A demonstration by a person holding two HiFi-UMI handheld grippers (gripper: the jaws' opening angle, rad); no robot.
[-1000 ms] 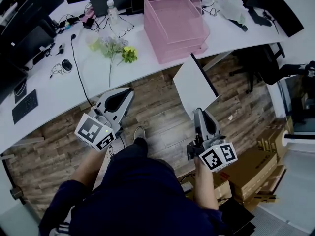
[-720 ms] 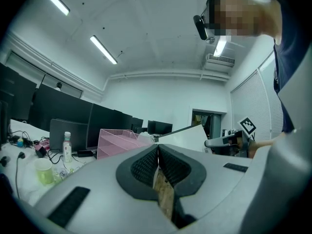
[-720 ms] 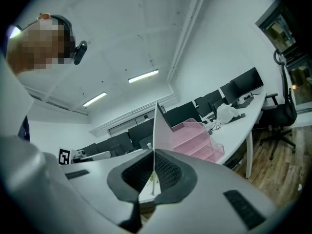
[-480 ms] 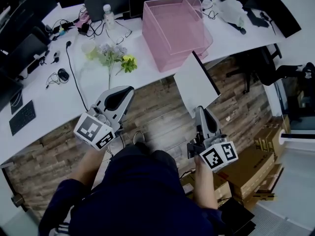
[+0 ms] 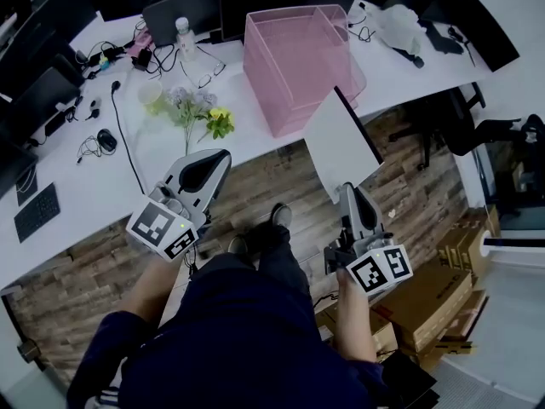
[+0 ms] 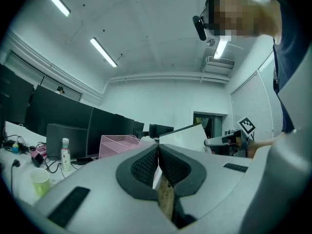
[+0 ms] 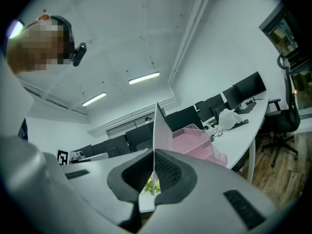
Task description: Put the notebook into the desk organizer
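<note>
The notebook [image 5: 341,143], white with a dark spine, stands upright on its edge in my right gripper [image 5: 347,191], which is shut on its lower edge over the wooden floor. In the right gripper view the notebook [image 7: 159,130] rises thin from between the closed pads [image 7: 165,172]. The pink mesh desk organizer [image 5: 298,54] stands on the white desk just beyond the notebook's top, also pink organizer [image 7: 195,141] past the jaws. My left gripper [image 5: 221,155] hangs left of it, shut on nothing, short of the desk edge. From the left gripper view, the notebook [image 6: 183,138] shows to the right.
The white desk [image 5: 136,156] carries a bunch of flowers [image 5: 200,109], a cup [image 5: 152,94], a bottle [image 5: 180,34], cables, a mouse [image 5: 106,140] and monitors at the back. An office chair [image 5: 464,130] stands right of the desk. Cardboard boxes [image 5: 434,301] lie at lower right.
The desk and organizer have drawn nearer in the head view. The notebook's top now lies closer to the organizer's front corner. The person's shoes have come into sight below.
</note>
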